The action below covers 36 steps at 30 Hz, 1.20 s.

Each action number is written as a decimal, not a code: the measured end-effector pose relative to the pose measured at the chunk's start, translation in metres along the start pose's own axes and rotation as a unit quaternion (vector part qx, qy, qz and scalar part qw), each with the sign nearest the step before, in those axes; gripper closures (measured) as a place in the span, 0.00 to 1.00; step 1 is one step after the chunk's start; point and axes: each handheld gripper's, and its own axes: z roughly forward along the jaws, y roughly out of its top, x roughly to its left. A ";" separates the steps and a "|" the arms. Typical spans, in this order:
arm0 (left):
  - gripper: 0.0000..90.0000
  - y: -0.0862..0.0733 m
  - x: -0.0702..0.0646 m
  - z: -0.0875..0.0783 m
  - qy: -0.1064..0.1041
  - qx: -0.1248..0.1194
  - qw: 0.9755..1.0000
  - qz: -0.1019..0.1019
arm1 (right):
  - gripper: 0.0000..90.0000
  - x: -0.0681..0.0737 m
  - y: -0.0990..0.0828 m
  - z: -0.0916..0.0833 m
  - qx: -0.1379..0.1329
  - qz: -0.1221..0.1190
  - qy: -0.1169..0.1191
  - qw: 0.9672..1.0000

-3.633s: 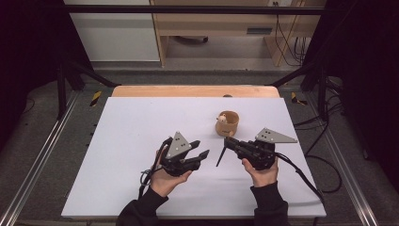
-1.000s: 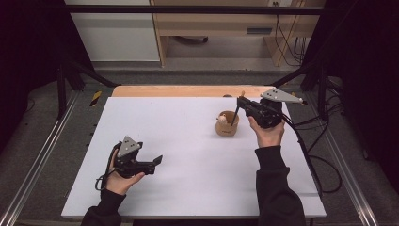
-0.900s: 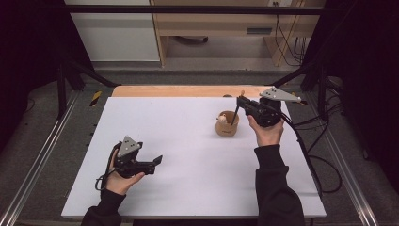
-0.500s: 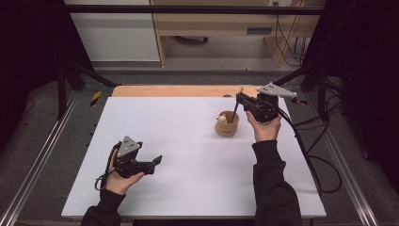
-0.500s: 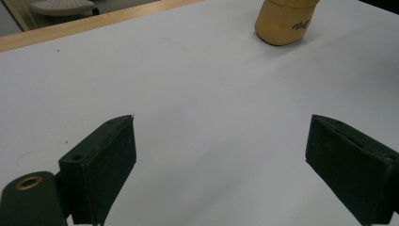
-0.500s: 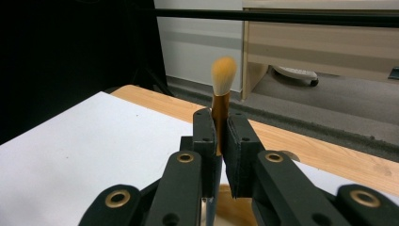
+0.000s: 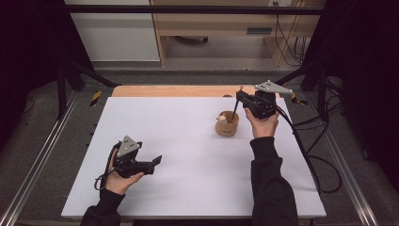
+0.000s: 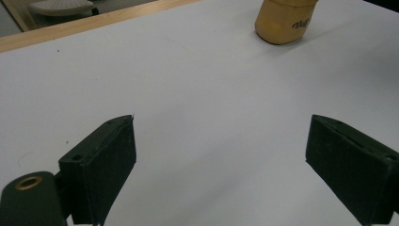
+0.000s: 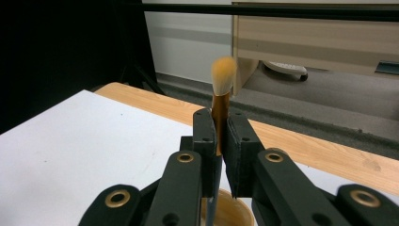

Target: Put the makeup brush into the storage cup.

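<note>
My right gripper (image 7: 241, 95) is shut on a brush (image 9: 222, 75) with a golden ferrule and pale orange bristles that point up. Its jaws pinch the ferrule (image 9: 220, 127). The brush's dark handle (image 7: 235, 109) slants down to the mouth of a small wooden cup (image 7: 227, 127), which is also below the jaws (image 9: 231, 213). A pale rounded thing (image 7: 220, 119) sticks out of the cup. At the table's left, my left gripper (image 7: 156, 161) rests low over the white surface, open, with nothing between its jaws (image 8: 221, 128). The cup (image 8: 282, 21) stands far ahead of it.
The white tabletop (image 7: 188, 141) has a wooden strip (image 7: 164, 91) along its far edge. Black frame posts (image 7: 63, 75) stand at the left and right. Cables (image 7: 310, 141) trail over the right side. A pale cabinet (image 7: 226, 28) stands behind on the floor.
My right hand has carried the brush a little left and toward the far edge, so the handle end now meets the cup's mouth. The left gripper has stayed put for the last second.
</note>
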 end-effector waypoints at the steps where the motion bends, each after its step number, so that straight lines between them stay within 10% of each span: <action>1: 0.10 0.000 0.000 0.000 0.000 0.000 1.000 0.000 | 0.93 0.000 -0.001 0.002 0.001 -0.001 -0.002 1.000; 36: 0.10 0.000 -0.001 0.000 -0.003 -0.002 1.000 0.008 | 0.93 -0.009 -0.038 0.036 0.045 0.020 -0.023 0.999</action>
